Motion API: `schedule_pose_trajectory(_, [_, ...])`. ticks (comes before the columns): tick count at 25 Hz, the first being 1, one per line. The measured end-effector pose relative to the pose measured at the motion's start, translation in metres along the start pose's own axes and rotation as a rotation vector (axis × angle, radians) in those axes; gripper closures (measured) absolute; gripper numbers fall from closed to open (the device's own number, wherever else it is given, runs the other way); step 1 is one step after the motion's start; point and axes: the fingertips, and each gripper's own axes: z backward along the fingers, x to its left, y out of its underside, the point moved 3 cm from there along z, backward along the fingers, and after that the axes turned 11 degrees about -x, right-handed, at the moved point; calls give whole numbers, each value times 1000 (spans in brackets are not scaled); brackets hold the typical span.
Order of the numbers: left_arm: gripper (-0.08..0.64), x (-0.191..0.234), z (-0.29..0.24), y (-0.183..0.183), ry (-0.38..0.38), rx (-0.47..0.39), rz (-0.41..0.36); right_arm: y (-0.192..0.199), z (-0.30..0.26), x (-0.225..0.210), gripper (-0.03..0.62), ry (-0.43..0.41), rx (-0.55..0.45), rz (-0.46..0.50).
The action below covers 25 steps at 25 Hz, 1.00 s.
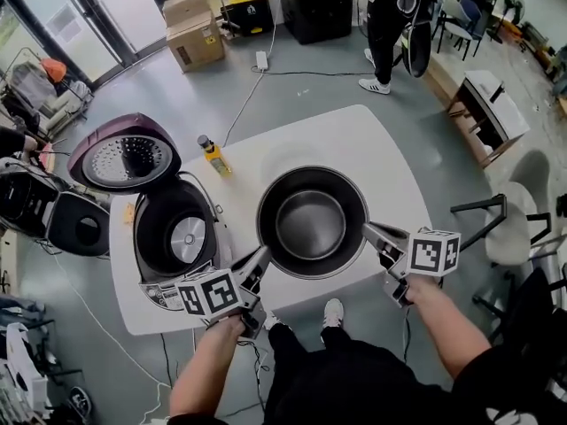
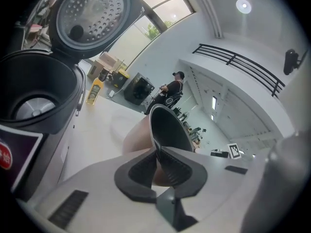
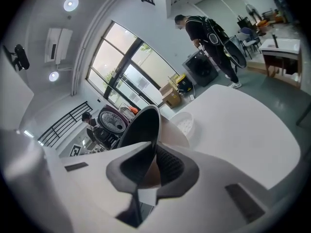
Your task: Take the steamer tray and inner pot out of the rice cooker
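Note:
The dark round inner pot (image 1: 310, 222) hangs over the white table (image 1: 390, 162), held by its rim from both sides. My left gripper (image 1: 263, 257) is shut on the rim's near-left edge, and its pads pinch that rim (image 2: 158, 154). Opposite it, my right gripper (image 1: 368, 230) is shut on the rim's right edge (image 3: 154, 152). The purple rice cooker (image 1: 173, 233) stands at the table's left with its lid (image 1: 124, 153) swung up and its well empty. Beyond the pot, the white steamer tray (image 3: 187, 123) lies on the table.
A yellow bottle (image 1: 213, 156) stands behind the cooker. A person (image 1: 390, 16) stands at the far side of the room near a black appliance. Cardboard boxes (image 1: 195, 29) sit on the floor at the back left; a chair (image 1: 514, 228) is to the table's right.

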Motion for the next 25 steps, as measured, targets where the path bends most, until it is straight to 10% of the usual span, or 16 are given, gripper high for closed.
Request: schedule_pose_trajectory(25, [531,41,-23,77,-70,90,110,65,6,-65,565,109,63,-125])
